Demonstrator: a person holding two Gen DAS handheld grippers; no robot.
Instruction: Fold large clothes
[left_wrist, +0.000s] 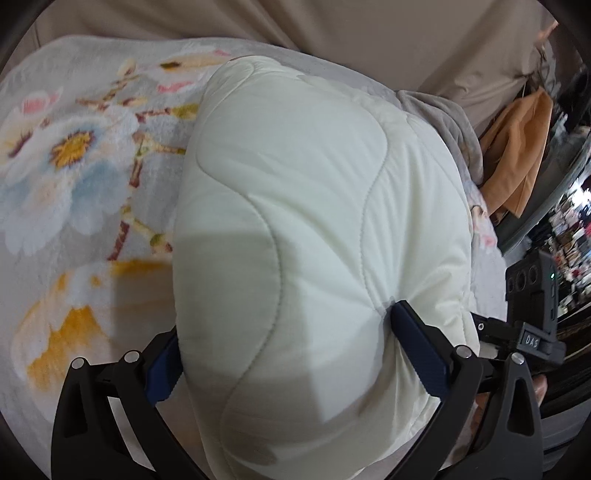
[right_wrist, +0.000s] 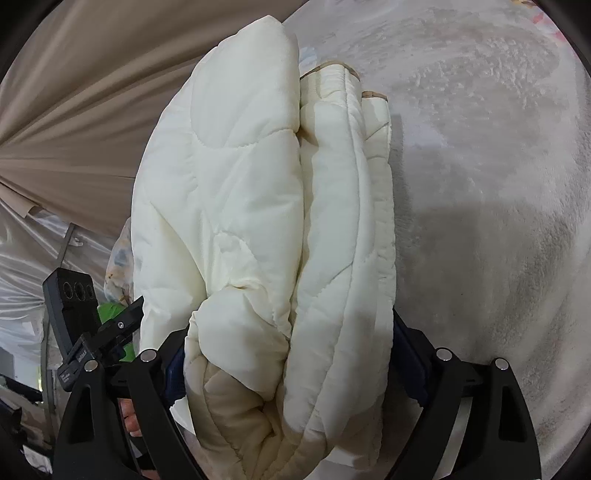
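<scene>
A thick cream quilted garment (left_wrist: 314, 221) is folded into a bulky bundle and fills the middle of the left wrist view. My left gripper (left_wrist: 284, 347) is shut on the quilted garment, its blue pads (left_wrist: 417, 343) pressing into both sides. In the right wrist view the same garment (right_wrist: 258, 221) shows several stacked folded layers with tan edging. My right gripper (right_wrist: 288, 354) is shut on the quilted garment, fingers squeezing the stacked layers at their near end. The bundle is held over the bed.
A fleece blanket with large flower print (left_wrist: 74, 166) covers the bed; it looks plain grey-white in the right wrist view (right_wrist: 498, 184). A beige curtain (right_wrist: 74, 92) hangs behind. An orange cloth (left_wrist: 517, 155) and a grey cloth (left_wrist: 443, 118) lie at the right. The other gripper's body (left_wrist: 532, 295) is close by.
</scene>
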